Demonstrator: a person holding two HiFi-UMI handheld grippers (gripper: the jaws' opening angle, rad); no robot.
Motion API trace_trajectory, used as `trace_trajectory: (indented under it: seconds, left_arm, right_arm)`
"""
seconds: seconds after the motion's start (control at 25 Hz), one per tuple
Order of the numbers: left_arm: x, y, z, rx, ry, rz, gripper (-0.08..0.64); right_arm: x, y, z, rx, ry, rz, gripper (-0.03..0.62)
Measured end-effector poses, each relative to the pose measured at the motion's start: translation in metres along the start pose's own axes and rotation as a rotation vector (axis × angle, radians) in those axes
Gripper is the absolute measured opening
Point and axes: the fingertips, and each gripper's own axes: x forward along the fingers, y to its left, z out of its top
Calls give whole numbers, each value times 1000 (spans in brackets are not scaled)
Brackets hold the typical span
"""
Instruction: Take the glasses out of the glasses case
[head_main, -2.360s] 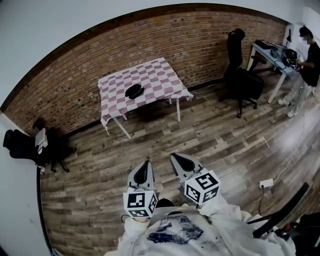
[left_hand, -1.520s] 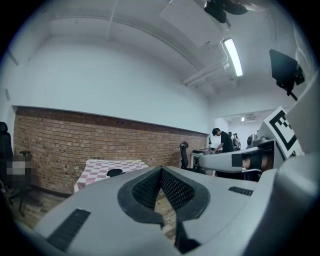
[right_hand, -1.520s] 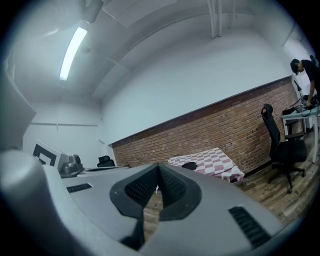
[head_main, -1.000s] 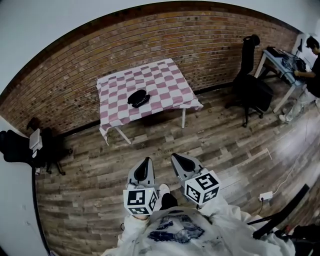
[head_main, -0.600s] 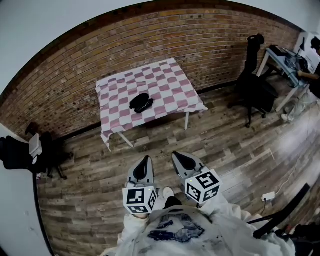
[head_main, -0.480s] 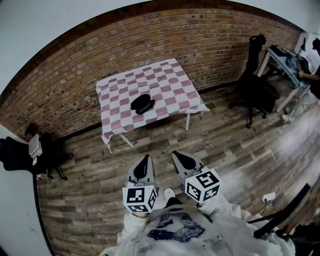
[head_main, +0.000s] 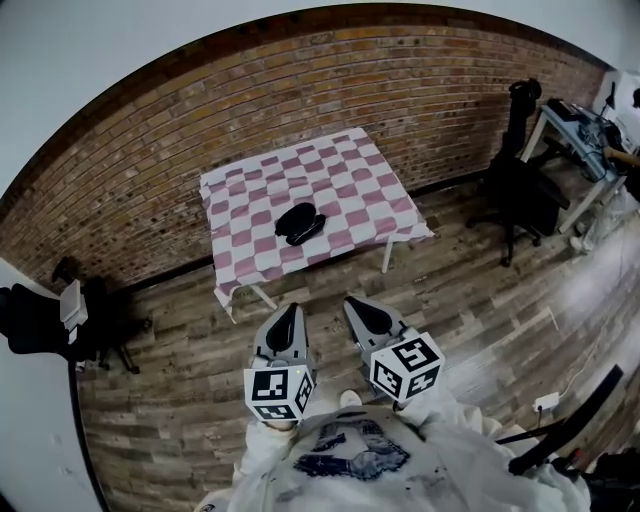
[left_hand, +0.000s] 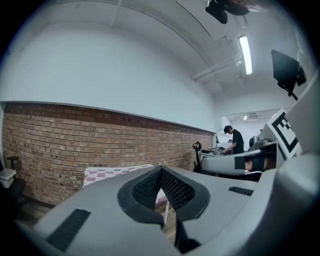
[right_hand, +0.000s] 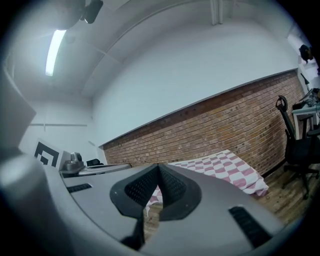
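A black glasses case (head_main: 300, 222) lies closed near the middle of a table (head_main: 360, 180) covered by a pink-and-white checked cloth, standing against a brick wall. Both grippers are held in front of my chest, well short of the table and over the wooden floor. My left gripper (head_main: 288, 312) is shut with nothing between its pads, its tip (left_hand: 161, 170) pointing level toward the table (left_hand: 115, 173). My right gripper (head_main: 352, 302) is also shut and empty, with the checked table (right_hand: 220, 167) beyond its closed tip (right_hand: 158, 167).
A black office chair (head_main: 515, 190) stands to the right of the table. A desk (head_main: 585, 125) with a person at it is at the far right. Another black chair (head_main: 40, 320) stands by the left wall. A power strip (head_main: 547, 403) lies on the floor.
The table and case have drawn nearer and sit lower in the head view as I walk toward them. Both grippers have kept their pose and stayed shut.
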Motion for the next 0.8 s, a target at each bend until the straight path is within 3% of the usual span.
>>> trace_trajectory:
  seconds: [0.8]
  left_arm:
    - [11, 45, 4, -38, -25, 4, 9]
  right_arm:
    - [42, 10, 4, -25, 15, -16, 14]
